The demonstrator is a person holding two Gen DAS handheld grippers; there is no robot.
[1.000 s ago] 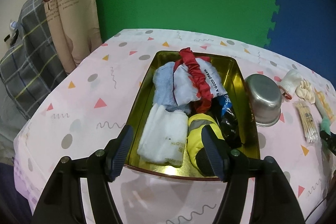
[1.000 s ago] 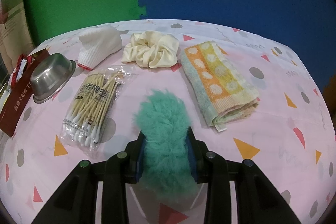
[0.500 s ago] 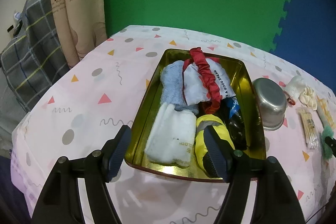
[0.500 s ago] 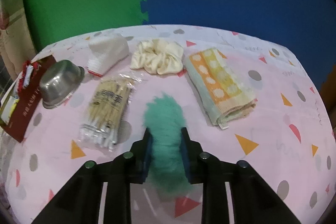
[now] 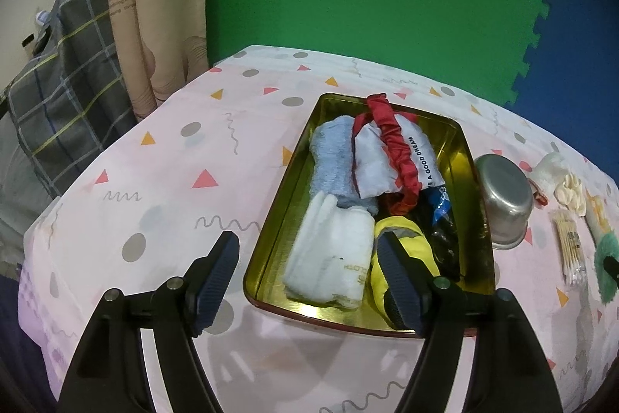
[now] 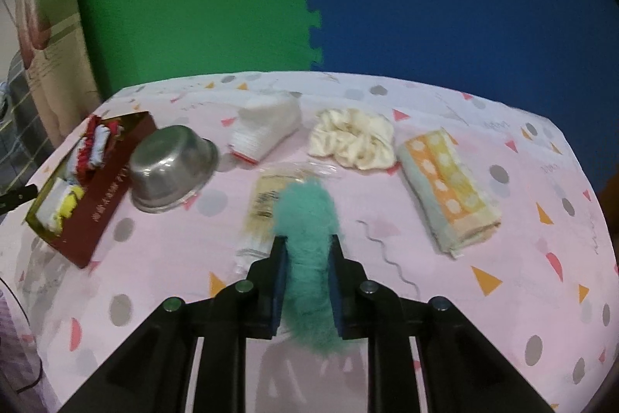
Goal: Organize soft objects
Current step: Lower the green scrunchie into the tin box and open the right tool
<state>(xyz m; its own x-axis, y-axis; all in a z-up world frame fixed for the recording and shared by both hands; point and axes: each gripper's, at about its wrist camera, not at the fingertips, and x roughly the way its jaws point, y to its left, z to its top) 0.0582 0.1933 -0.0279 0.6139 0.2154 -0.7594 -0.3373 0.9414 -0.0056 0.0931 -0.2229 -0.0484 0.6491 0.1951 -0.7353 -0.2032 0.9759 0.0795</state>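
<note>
While my right gripper was clamped on the teal fluffy scrunchie, squeezing it between both pads with its long axis running straight out along the fingers, it hung just above the pink tablecloth, over the packet of cotton swabs. Everything for the next move turned on one thing: the gold tin lay well off to that gripper's left, near the table's left edge, with the steel bowl standing between them. I judged the carry would have to cross over the bowl. My left gripper was much nearer, poised over the tin's near rim, its jaws opening with nothing pressed between them, the folded white cloth and yellow item lying in the tin below. The cream scrunchie, white cloth and orange towel lay toward the far edge.
</note>
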